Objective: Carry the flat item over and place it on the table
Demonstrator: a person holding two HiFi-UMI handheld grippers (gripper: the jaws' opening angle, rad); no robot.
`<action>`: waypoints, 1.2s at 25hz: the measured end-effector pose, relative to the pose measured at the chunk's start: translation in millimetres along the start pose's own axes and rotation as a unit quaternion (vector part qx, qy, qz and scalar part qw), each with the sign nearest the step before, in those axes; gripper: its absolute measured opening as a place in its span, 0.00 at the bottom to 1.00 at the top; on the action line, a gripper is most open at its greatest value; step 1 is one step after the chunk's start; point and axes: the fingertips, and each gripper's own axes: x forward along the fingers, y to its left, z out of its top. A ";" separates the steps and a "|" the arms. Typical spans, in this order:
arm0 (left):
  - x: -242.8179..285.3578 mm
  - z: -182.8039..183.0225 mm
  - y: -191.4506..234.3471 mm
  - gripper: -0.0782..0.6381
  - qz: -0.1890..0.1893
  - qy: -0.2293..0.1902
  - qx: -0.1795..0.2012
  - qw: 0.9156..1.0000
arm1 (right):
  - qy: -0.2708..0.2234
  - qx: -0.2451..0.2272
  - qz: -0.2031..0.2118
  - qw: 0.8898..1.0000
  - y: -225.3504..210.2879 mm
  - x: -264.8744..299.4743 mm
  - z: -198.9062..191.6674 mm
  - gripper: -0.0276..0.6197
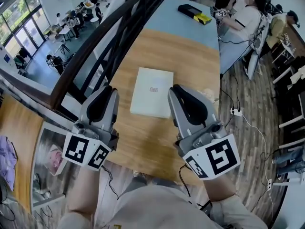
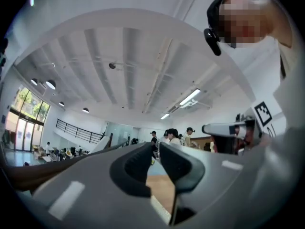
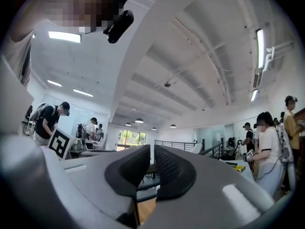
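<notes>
Two grippers in frame, both empty. Left gripper (image 1: 103, 97): jaws drawn nearly together, only a thin slit between the pads, nothing in it. Right gripper (image 1: 184, 98): same, pads almost touching, nothing held.

Flat item (image 1: 152, 92), a white slab: lies flat on the wooden table (image 1: 143, 147), roughly midway between the left and right edges and well back from the near edge. Its long sides run toward the far edge. Neither gripper touches it; in the head view they flank its near end, one on each side.

Both gripper views look up at the ceiling and across the hall, not down at the surface, so the grippers are tilted upward and held clear above the table. Judgement: that pose suits hands that are finished with the load, not about to take it.

Judgement on progress: item rests fully supported, no corner overhanging an edge; placement looks complete. Nothing nearby seems able to disturb it.
</notes>
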 end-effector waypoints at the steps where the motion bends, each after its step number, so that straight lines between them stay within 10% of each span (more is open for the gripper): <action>1: -4.4 4.4 -6.0 0.18 -0.003 0.000 0.012 1.000 | -0.008 0.006 0.000 1.000 0.5 -3.8 6.1 0.08; 11: -40.5 27.5 -30.3 0.12 0.006 -0.011 0.014 1.000 | -0.017 -0.029 -0.001 0.999 20.4 -45.1 19.0 0.06; 30: -58.4 -12.9 -64.5 0.12 0.009 0.057 -0.003 0.998 | 0.041 0.045 0.022 0.998 21.0 -67.1 -31.1 0.04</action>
